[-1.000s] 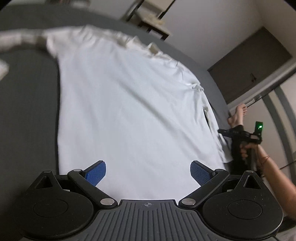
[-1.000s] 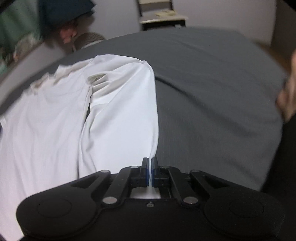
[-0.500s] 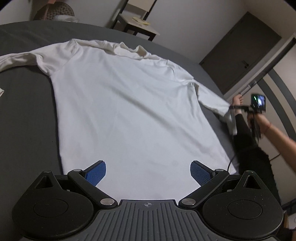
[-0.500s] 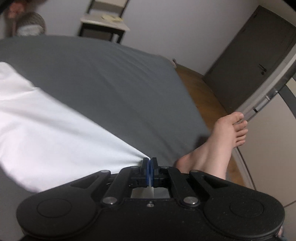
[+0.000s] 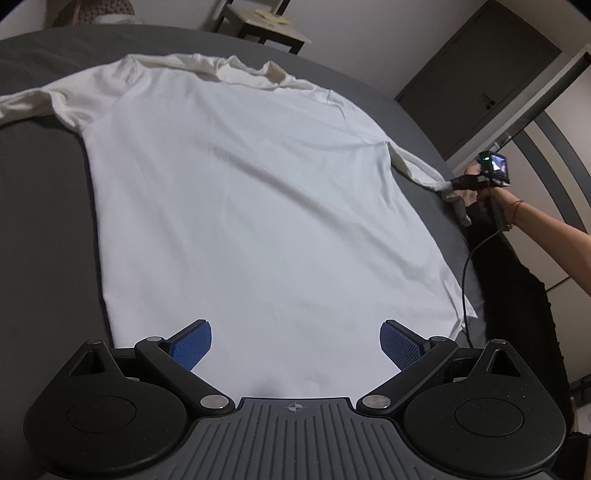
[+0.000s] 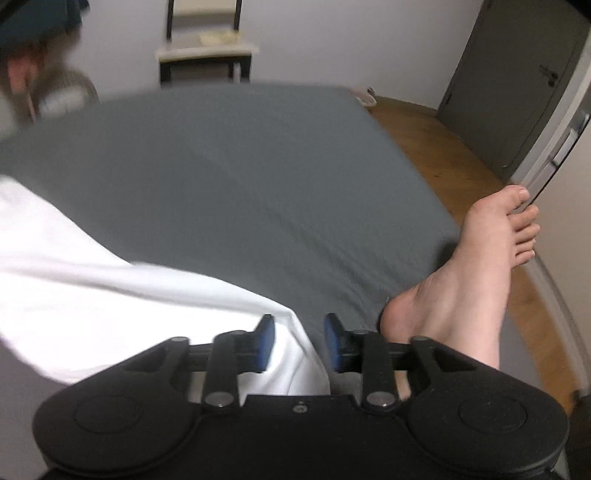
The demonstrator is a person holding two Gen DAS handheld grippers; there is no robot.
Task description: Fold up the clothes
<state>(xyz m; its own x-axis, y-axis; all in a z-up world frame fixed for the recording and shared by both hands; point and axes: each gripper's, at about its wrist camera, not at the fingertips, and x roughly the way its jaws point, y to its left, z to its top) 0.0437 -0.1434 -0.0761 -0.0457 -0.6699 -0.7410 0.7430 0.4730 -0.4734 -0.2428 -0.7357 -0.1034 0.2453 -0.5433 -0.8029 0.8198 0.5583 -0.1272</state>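
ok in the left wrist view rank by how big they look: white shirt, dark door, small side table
1. white shirt, by far the largest
2. dark door
3. small side table, partly cut off by the frame, farthest away

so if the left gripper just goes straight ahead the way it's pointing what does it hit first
Probably the white shirt spread on the grey bed: the left gripper, jaws wide open, points straight over its hem. Height above the cloth is unclear.

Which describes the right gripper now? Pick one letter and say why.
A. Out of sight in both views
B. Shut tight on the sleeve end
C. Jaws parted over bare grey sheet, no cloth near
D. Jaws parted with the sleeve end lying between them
D: in the right wrist view the right gripper has its blue pads apart, and the white sleeve of the shirt runs through the gap, unclamped.
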